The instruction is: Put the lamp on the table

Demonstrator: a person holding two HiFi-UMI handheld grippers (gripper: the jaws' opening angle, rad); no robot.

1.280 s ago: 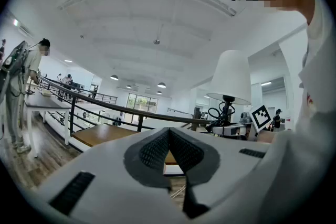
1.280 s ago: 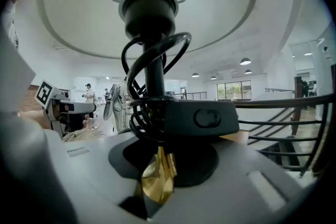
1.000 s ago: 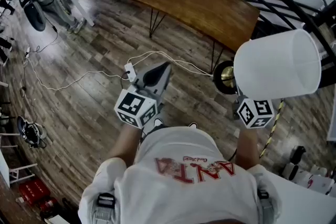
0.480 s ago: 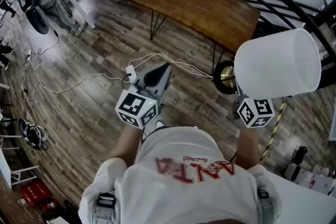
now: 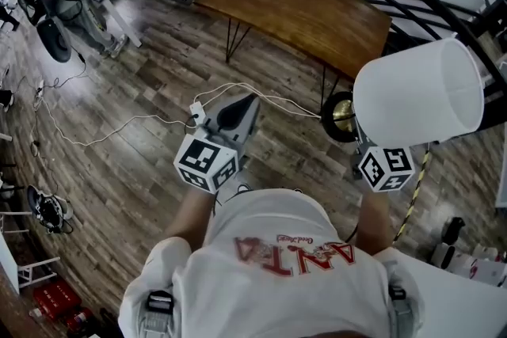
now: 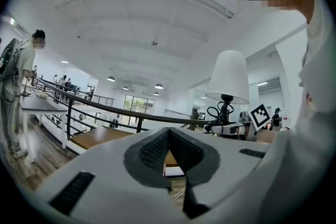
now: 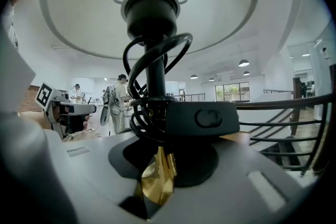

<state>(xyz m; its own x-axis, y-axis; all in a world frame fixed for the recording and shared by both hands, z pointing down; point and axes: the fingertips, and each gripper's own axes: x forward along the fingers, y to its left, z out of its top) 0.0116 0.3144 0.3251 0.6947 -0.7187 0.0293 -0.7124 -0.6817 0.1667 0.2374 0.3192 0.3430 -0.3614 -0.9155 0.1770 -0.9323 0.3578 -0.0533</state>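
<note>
One lamp (image 5: 417, 93), white shade, gold stem: your right gripper (image 7: 157, 181) has its fingers clamped narrow on the stem, holding it in the air short of the wooden worktop's (image 5: 301, 8) right corner. Your left gripper (image 5: 247, 103): fingers together, empty. Shirt (image 5: 285, 265) reads "ANTA" in red.

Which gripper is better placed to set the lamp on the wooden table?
Right: the right gripper grips the lamp by its stem; the left gripper is shut and empty.

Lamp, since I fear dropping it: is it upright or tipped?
Upright: in the left gripper view the lamp shows its shade above a vertical stem, and the right tool is clamped on its gold lower part.
</note>
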